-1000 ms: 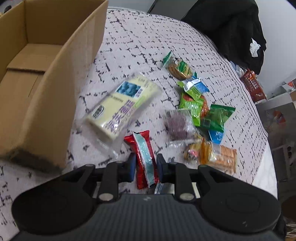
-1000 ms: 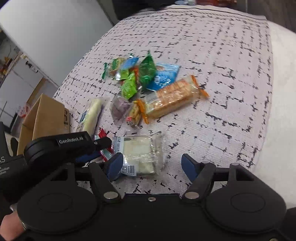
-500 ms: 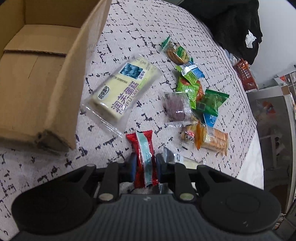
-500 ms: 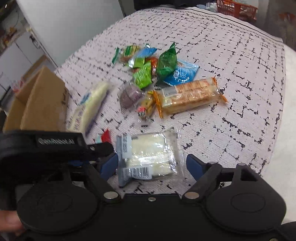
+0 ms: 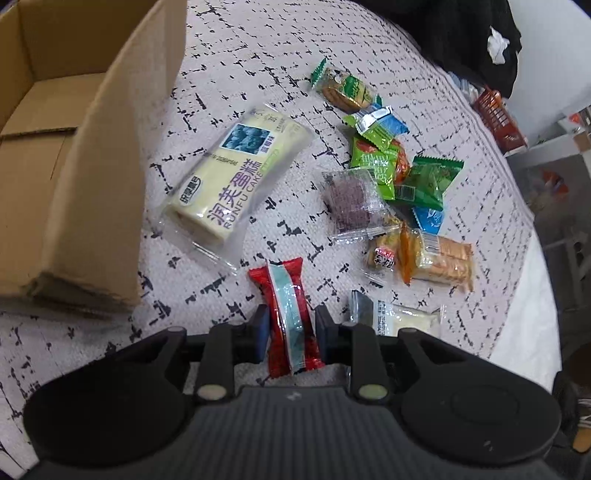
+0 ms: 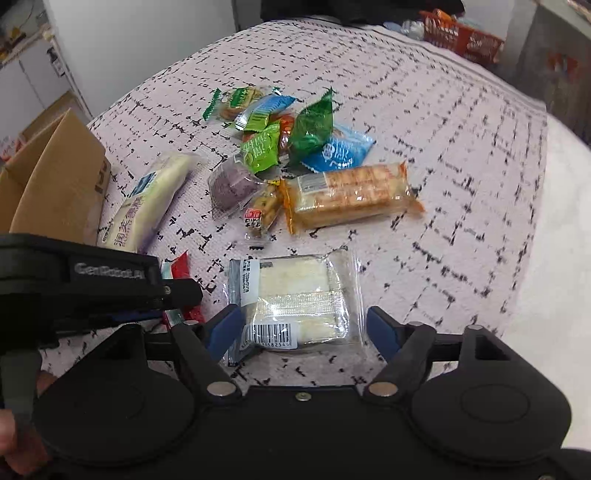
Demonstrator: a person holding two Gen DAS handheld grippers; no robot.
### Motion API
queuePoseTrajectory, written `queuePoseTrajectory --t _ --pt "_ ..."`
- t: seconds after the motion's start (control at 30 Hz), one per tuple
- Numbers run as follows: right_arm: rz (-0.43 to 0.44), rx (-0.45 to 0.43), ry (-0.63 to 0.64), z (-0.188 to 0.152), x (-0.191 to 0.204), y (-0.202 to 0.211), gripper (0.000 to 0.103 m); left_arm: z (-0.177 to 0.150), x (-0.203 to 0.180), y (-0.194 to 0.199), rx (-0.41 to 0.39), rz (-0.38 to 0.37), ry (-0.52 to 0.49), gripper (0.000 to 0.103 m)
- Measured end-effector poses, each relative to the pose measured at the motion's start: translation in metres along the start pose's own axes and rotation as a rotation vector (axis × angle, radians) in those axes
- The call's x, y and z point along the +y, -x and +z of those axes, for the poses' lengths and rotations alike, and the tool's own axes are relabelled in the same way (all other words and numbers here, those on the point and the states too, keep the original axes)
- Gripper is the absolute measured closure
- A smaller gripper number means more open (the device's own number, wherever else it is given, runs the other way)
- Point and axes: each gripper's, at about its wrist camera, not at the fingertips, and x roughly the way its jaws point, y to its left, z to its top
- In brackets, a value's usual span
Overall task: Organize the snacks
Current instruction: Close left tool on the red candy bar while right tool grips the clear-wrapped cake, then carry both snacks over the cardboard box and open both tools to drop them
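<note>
Fingers of the left gripper [image 5: 290, 326] stand either side of a red snack packet [image 5: 290, 314] with a pale blue stripe; the jaws are easing apart, the gap is narrow, and the pads appear to touch the wrapper's sides, though whether they press cannot be told for certain. The right gripper [image 6: 304, 326] is spread wide over a clear-wrapped white cake [image 6: 295, 299] lying flat on the bed cover [image 6: 443, 147]; its fingers are closing, the pack sits between them, the left pad at the wrapper's edge and the right pad apart from it, so nothing is gripped on that side. Just beyond, a long cracker pack [image 6: 347, 195] lies beside a small sweet in a clear wrapper [image 6: 258, 214] and a purple cake in clear film [image 6: 234, 186]. To the left, a long pale roll cake [image 5: 236, 177] lies near the wall of the cardboard box [image 5: 96, 184]. Farther out sits a loose heap of green packets [image 6: 310, 125], a blue packet [image 6: 341, 151], and a biscuit pack with a green label [image 6: 236, 101]. The visible part of the box floor holds no snacks. Judgement: the task is at an early stage; no item appears sorted yet, two are being addressed, and the whole spread remains to be collected. Beyond the bed, a dark garment [image 5: 461, 33] and an orange crate [image 6: 461, 35] play no part.
</note>
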Motion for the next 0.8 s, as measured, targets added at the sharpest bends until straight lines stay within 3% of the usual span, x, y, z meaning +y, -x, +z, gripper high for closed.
queuePoseTrajectory --t 0.2,0.3,0.47,0.8 --pt "-0.009 0.005 0.051 0.002 0.008 -0.006 0.023 0.000 -0.016 -0.005 0.007 0.061 -0.070 0.075" --pt "-0.012 0.001 0.059 0.002 0.009 -0.008 0.022 -0.001 -0.015 -0.004 -0.007 0.059 -0.088 0.081" --pt "-0.007 -0.017 0.042 0.001 0.005 -0.001 0.045 -0.004 -0.009 0.005 -0.022 0.005 -0.080 0.083" --pt "-0.008 -0.064 0.019 0.003 0.003 0.026 0.057 -0.008 -0.004 0.039 -0.074 -0.078 -0.083 0.083"
